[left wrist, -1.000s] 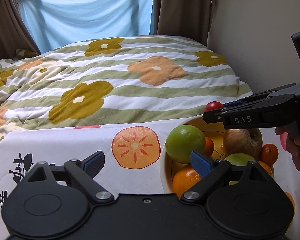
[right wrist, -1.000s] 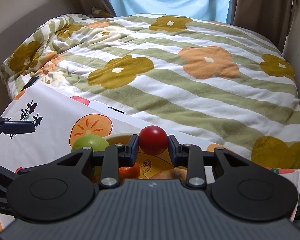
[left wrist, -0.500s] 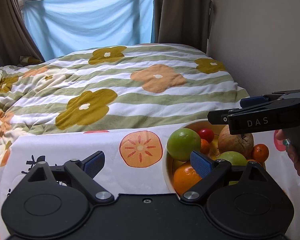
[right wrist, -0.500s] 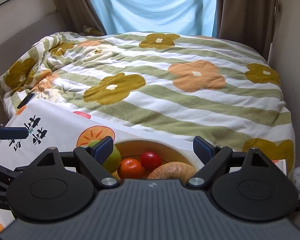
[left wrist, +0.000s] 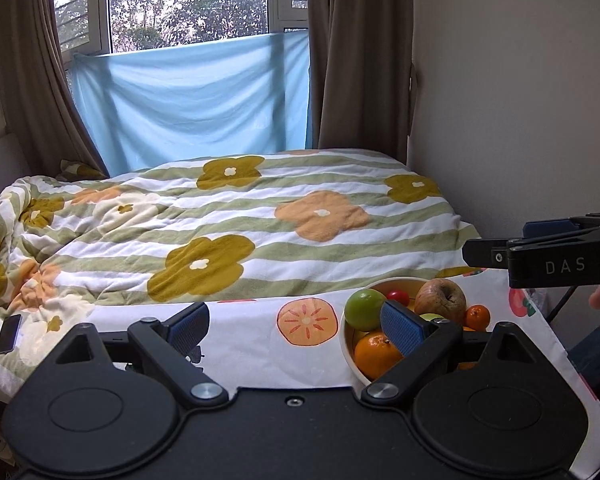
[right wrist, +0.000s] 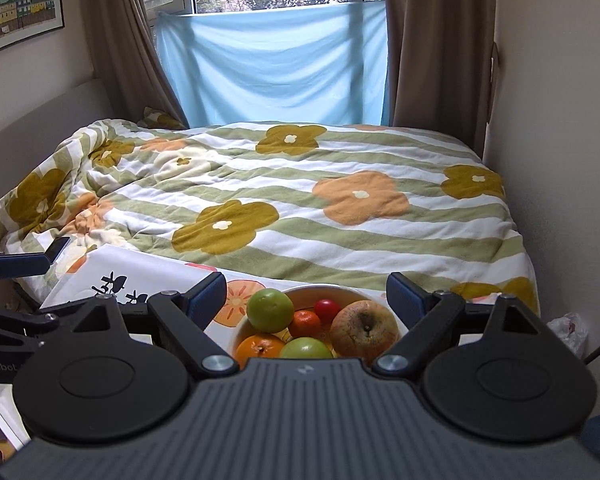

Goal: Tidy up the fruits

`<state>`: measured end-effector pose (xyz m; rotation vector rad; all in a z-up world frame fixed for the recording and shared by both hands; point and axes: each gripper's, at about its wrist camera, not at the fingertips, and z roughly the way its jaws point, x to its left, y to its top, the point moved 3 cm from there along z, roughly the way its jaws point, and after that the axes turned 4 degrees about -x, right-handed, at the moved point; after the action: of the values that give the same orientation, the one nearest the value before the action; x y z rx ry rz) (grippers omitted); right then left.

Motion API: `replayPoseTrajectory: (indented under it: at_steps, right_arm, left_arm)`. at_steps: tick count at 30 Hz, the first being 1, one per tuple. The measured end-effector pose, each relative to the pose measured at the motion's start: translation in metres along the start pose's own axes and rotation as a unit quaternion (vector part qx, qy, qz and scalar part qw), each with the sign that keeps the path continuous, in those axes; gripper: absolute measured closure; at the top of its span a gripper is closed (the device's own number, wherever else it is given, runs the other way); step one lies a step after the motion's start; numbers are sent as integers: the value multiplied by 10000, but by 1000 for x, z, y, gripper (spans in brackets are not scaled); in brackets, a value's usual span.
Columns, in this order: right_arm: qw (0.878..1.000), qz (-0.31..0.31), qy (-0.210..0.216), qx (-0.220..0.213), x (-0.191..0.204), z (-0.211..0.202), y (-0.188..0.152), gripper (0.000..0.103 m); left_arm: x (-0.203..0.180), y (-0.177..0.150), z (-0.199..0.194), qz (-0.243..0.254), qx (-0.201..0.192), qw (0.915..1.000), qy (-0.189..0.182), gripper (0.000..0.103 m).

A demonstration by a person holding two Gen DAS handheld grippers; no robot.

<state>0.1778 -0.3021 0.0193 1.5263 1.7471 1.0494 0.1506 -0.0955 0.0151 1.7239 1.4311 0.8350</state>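
The bed's green-striped quilt with ochre and orange flowers fills the background. In front lies a white cloth printed with orange fruit slices, bearing a round cream bowl of fruit. In the bowl: a wrinkled russet apple, a green apple, a second green apple, a large orange, a small mandarin and a small red tomato-like fruit. The right gripper hovers over the near side of the bowl, jaws wide and empty, the fruit lying between and below them. The left gripper has its jaws wide and empty too, with the bowl just behind its right finger.
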Motion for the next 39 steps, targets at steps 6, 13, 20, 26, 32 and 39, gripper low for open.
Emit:
replayPoseTrajectory:
  at_steps: [6,13,20,26,32,39]
  right_arm:
    - [9989,261,-399,-24,18,-55,-21,0]
    - [9963,314,-795,-7,40,-99,-53,0]
    - [9956,352,-862,41,62,-123,-79,0]
    - [9955,299,-899,83,71,-130,-88,0]
    - [9952,322,-920,89,71,-131,-90,0]
    - [9950,337,-942,77,71,-131,-87,0]
  left_arm:
    - [16,-10,-51,-123,-258,9995,-132,2]
    - [30,-35,-94,-203,-346,9992,-72,0]
    - [40,-55,-117,-256,-336,9991,16,0]
    - [44,-63,-124,-277,-297,9992,33,0]
    - [45,-64,-126,-269,-318,9991,15,0]
    - [45,-63,-126,-205,-351,9992,19,0]
